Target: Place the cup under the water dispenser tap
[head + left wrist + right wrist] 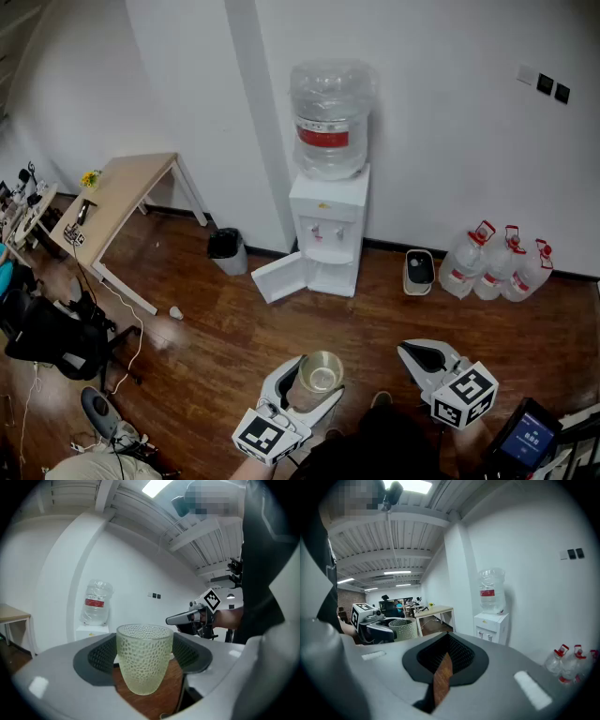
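Note:
A clear, dimpled glass cup (320, 373) stands upright between the jaws of my left gripper (317, 379), which is shut on its sides. In the left gripper view the cup (143, 667) fills the middle, with a dark pad against each flank. The white water dispenser (326, 220) stands against the far wall with a bottle (330, 117) on top and two small taps (324, 230) above its recess. It is well ahead of both grippers. My right gripper (407, 350) is to the right of the cup, its jaws together with nothing in them; only a thin sliver of floor shows between them.
The dispenser's lower door (279, 277) hangs open to the left. A black bin (228, 246) stands left of it, a small white bin (419, 270) and three water jugs (497, 264) to its right. A wooden table (117, 202) and a black chair (47, 337) are at left.

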`<state>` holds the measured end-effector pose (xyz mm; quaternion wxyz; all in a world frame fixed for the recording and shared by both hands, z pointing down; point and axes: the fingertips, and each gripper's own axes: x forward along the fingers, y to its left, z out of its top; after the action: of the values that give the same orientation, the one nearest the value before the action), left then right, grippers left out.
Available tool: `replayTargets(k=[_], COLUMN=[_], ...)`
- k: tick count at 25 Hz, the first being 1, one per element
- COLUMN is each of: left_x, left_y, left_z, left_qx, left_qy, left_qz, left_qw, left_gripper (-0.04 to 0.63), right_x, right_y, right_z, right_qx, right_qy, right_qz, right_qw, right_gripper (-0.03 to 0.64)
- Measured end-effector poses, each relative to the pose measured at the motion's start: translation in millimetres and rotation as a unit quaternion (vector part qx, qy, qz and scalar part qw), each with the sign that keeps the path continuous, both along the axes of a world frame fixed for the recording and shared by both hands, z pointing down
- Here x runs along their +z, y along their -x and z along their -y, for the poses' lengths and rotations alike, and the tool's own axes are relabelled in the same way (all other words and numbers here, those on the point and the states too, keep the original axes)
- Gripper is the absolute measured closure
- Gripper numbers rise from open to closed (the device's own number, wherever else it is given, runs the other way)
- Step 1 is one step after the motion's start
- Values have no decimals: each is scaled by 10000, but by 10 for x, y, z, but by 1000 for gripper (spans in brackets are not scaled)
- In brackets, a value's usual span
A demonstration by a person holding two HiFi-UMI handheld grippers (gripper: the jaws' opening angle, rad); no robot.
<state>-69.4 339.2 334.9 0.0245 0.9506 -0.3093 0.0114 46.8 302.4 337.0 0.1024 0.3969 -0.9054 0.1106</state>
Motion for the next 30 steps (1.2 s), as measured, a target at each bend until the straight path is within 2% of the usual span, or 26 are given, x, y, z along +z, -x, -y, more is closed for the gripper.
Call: replayTargets(k=[3,7,10,12,20,25,28,30], left_x=[90,66,70,29,1,0,45,105], left_y=[-61,-220,-330,-367,-590,-746,-779,-773], left_z=[257,650,949,1148,1865,2179,2331,2443], left_qx=[-28,-106,-189,-280,-701,-668,-644,-687], left_qy=[261,82,318,393,322,478,465,588], left_qz=[169,46,213,137,205,-114,61,134], left_qw=[9995,9999,9991,9987,9968,9966,9968,9958], left_gripper=[340,341,339,339,339,339,339,339], right_x=[19,-6,-4,10,10,137,139,149], right_y=[-71,-217,-366,-457,-823,-968,-958,-963], right_z=[316,702,1004,1198,1863,2188,2324,2455], right_qx=[91,-24,-90,-196,-564,-686,-763,-727], right_qy=[8,-21,29,75,107,249,282,284], right_qz=[134,159,182,186,253,365,423,430], right_qw=[9999,9999,9998,9996,9980,9967,9958,9960], right_gripper=[615,615,615,615,615,614,614,614])
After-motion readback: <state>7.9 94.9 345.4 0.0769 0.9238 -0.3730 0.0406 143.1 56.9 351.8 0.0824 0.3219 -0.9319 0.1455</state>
